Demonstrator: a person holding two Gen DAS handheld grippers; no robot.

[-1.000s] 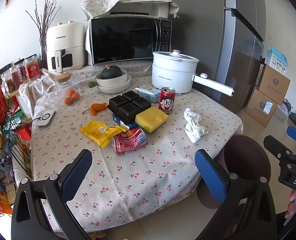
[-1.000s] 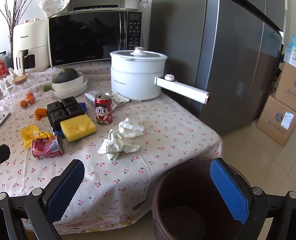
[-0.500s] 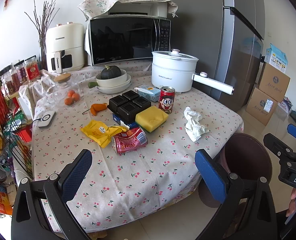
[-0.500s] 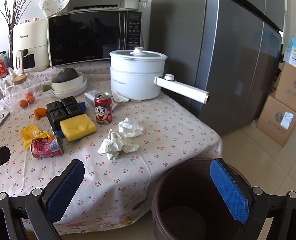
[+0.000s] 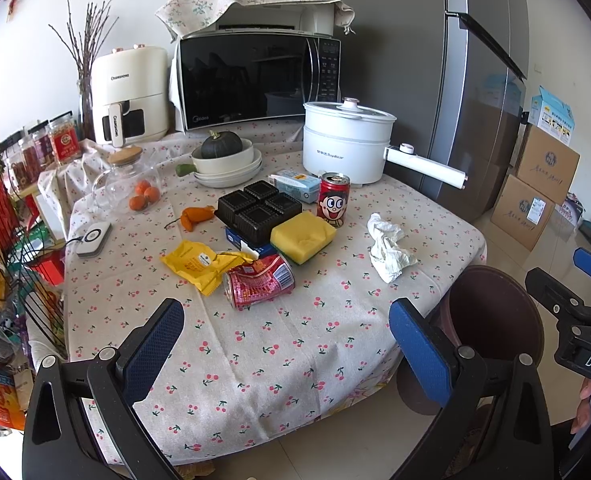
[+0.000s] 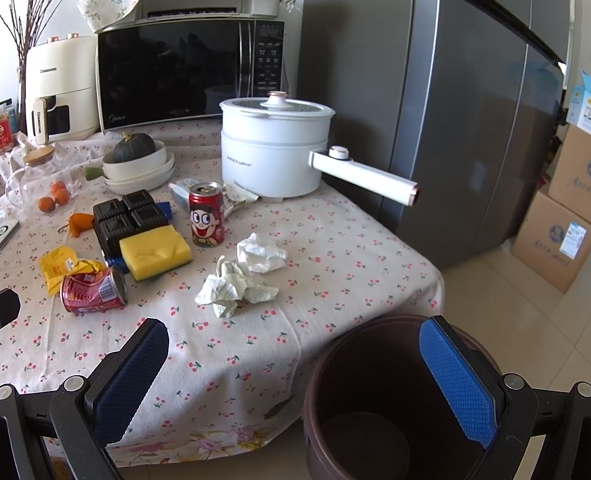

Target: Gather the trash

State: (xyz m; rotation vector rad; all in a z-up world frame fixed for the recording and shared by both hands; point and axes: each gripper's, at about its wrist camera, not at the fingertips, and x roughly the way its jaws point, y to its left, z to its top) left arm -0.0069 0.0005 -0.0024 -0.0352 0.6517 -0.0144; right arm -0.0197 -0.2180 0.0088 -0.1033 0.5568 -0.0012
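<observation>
A crushed red can lies on its side on the cherry-print tablecloth beside a yellow wrapper. Crumpled white tissues lie toward the table's right edge. A dark brown bin stands on the floor at the table's near right corner. My left gripper is open and empty, back from the table's front edge. My right gripper is open and empty, over the bin's near side.
An upright red cartoon can, yellow sponge, black trays, white cooking pot with long handle, bowls with a squash, microwave and air fryer crowd the table. A grey fridge and cardboard boxes stand right.
Both grippers have stayed almost still; the views shift only slightly. Nothing on the table has moved.
</observation>
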